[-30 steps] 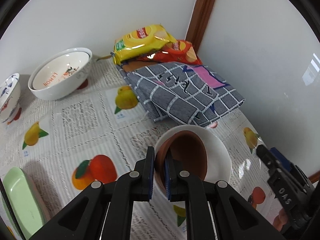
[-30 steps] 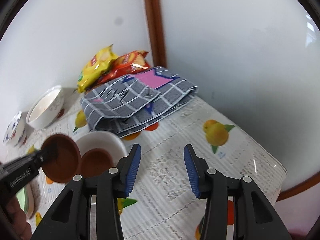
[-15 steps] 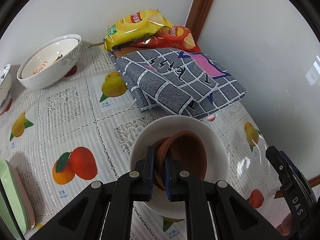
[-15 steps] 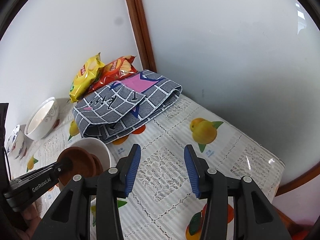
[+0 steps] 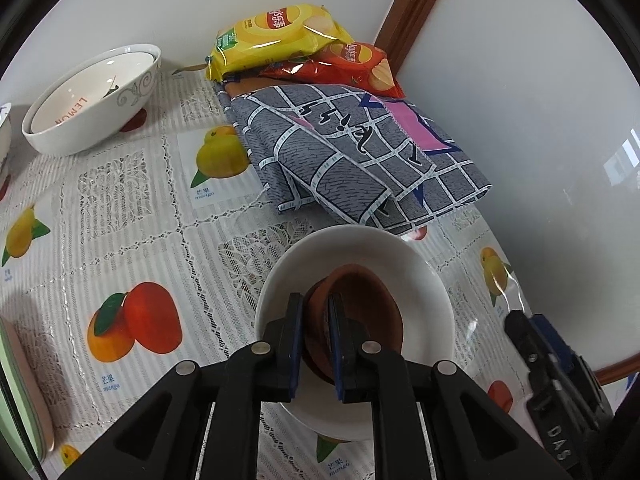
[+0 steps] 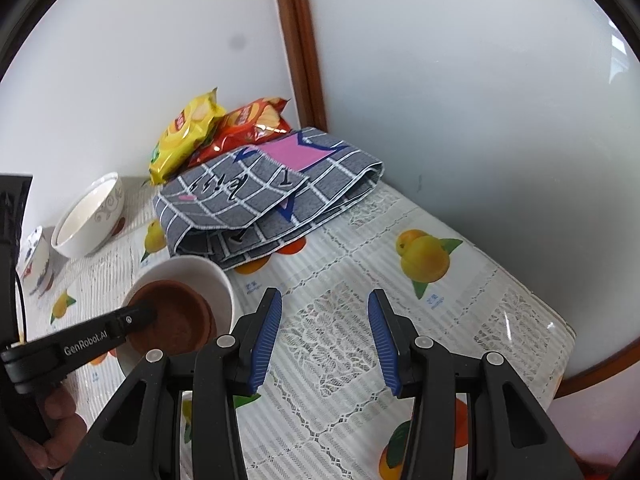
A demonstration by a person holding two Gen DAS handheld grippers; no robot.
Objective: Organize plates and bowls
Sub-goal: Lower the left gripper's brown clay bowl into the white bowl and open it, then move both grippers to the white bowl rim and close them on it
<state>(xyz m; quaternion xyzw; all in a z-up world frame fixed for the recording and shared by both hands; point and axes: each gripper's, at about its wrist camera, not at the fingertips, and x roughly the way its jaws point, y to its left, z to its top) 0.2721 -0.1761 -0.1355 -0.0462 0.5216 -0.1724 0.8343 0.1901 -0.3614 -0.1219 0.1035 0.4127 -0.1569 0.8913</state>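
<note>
My left gripper [image 5: 315, 312] is shut on the rim of a brown clay bowl [image 5: 366, 304]. That bowl sits nested in another brown bowl inside a white bowl [image 5: 424, 280] on the fruit-print tablecloth. The right wrist view shows the same stack: brown bowl [image 6: 176, 322], white bowl [image 6: 208, 276], left gripper [image 6: 138, 318] at its rim. My right gripper [image 6: 324, 334] is open and empty, hovering over the tablecloth to the right of the stack.
Two nested white bowls [image 5: 84, 100] stand at the back left, with a blue-patterned bowl [image 6: 34, 258] further left. A folded grey checked cloth [image 5: 352, 152] and chip bags [image 5: 280, 32] lie in the corner. A green plate [image 5: 20, 392] is at the left edge.
My left gripper has lowered the brown bowl into the brown bowl in the white bowl. My right gripper stayed open, hovering to the right of the stack.
</note>
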